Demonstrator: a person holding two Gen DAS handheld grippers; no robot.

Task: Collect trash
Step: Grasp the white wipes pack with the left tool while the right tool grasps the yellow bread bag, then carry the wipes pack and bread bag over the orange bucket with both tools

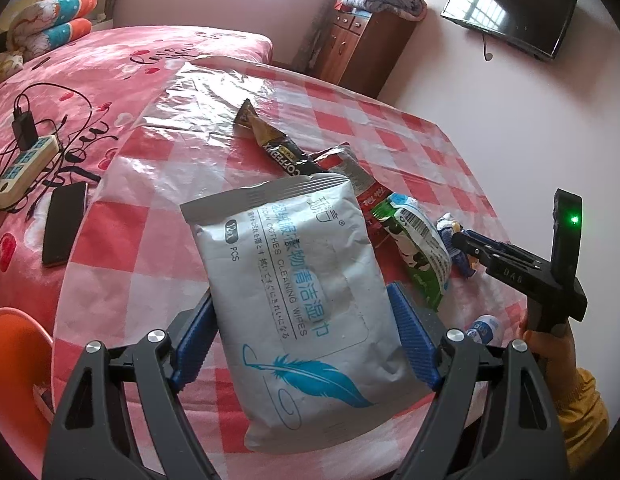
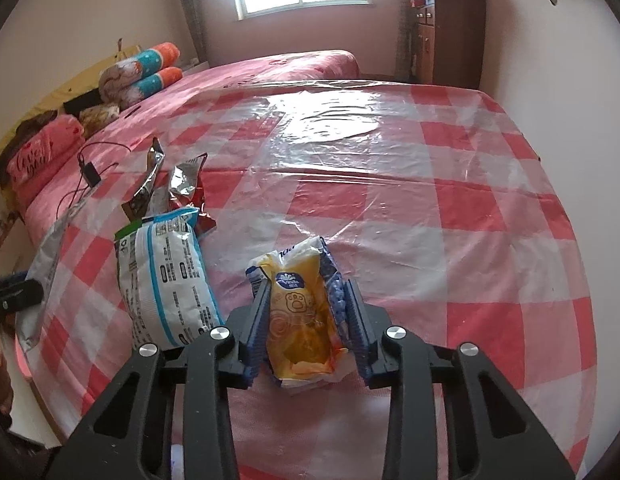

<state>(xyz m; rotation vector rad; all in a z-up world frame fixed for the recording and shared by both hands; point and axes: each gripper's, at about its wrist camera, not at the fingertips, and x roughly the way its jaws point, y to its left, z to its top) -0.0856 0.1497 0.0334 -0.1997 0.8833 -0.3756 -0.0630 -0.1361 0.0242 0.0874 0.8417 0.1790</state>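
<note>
My left gripper (image 1: 301, 296) is shut on a large grey wet-wipes pack (image 1: 293, 280) with a blue feather print, its blue pads (image 1: 410, 328) pressed against the two long sides above the checked table (image 1: 141, 280). In the right wrist view my right gripper (image 2: 307, 286) is shut on a yellow tissue packet (image 2: 293, 312), which is squeezed between the pads. The left wrist view shows that right gripper (image 1: 460, 240) at the right, beside a green-and-white pouch (image 1: 418, 240). A coffee sachet (image 1: 269, 140) and a red snack wrapper (image 1: 350, 168) lie behind the wipes pack.
A small blue-and-white scrap (image 1: 484, 326) lies near the table's right edge. A phone (image 1: 65, 224) and a power strip (image 1: 21, 168) with cables rest on the pink bed left of the table. An orange chair (image 1: 13, 360) stands at the lower left. A person's yellow sleeve (image 1: 582, 408) shows at the right.
</note>
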